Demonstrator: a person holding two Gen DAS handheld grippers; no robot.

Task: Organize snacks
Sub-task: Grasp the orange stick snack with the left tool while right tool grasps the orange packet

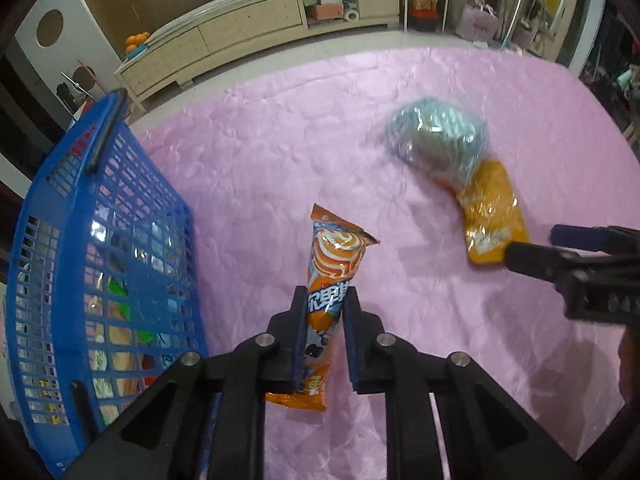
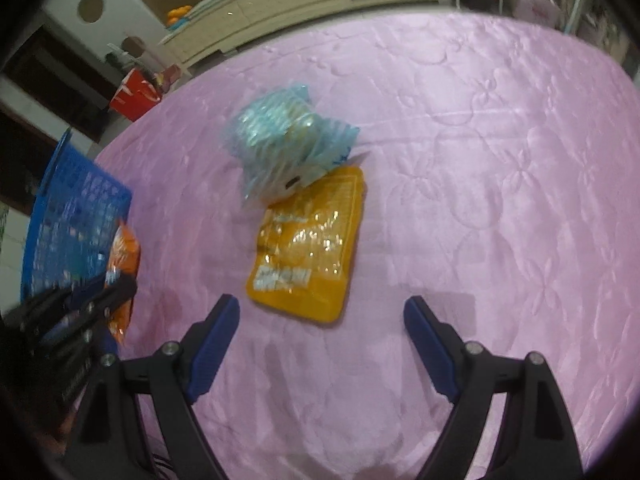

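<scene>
- Handling, orange ice-cream-cone wrapper [image 1: 334, 276]: judged light, with thin, slick film over a tapered body. It is likely to crush or slide under hard pressure. The best hold is across the mid-body, where the pack is full, not on the flat crimped ends.
- Left gripper [image 1: 325, 300]: jaws clamped on the orange ice-cream-cone wrapper at its lower half, bottom centre of the left wrist view. The wide end points up-frame; the narrow end shows below the pads. Whether the pack is lifted or resting on the pink quilted cover [image 1: 280, 160] cannot be told.
- Appearance: orange film with a white-and-orange swirl print, a blue band of lettering and sawtooth crimped ends.
- Blue plastic basket [image 1: 108, 216]: a lattice-walled bin at the left edge of the left wrist view, just beside the held pack. Several wrapped snacks show through its wall.
- Right gripper [image 2: 322, 312]: jaws wide apart, gripping nothing, lower centre of the right wrist view. It stands just short of the yellow snack packet [image 2: 308, 244].
- Yellow snack packet: flat, glossy and pillow-like, judged light and slippery. Take it across the near short edge.
- Pale-blue striped bag [image 2: 284, 140]: soft, crinkled and bulging. It lies over the far end of the yellow snack packet, centre of the frame. Its contents are blurred.
</scene>
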